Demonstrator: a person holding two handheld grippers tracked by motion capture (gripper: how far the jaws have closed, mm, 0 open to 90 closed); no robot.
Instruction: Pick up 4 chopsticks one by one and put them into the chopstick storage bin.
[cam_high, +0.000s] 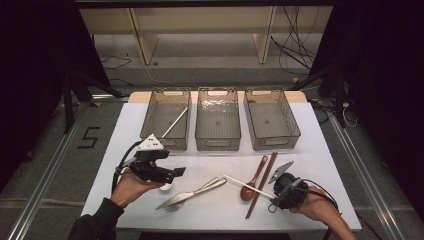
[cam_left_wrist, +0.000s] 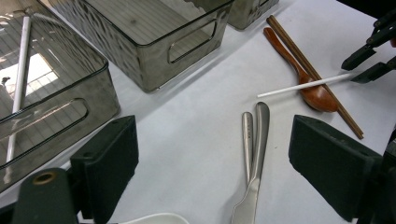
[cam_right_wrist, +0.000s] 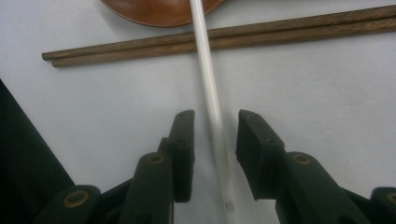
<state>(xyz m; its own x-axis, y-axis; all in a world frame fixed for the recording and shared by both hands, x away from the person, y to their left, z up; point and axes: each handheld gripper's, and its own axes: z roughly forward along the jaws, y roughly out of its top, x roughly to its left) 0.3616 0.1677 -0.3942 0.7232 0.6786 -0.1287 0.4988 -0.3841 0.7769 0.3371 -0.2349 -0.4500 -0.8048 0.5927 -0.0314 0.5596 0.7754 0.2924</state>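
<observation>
Three bins (cam_high: 217, 122), knife (cam_high: 192, 193), fork (cam_high: 176, 205)

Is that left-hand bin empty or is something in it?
Not empty: one white stick leans inside the left bin, resting against its wall.

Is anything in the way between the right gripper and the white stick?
No. The white stick already lies in the gap between the right gripper's fingers, with nothing between them and it. Farther along, it crosses the chopsticks and the wooden spoon.

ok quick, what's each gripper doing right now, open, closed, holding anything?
Left gripper: open, holding nothing.
Right gripper: open, jaws either side of the white chopstick, pads not yet pressing on it.
</observation>
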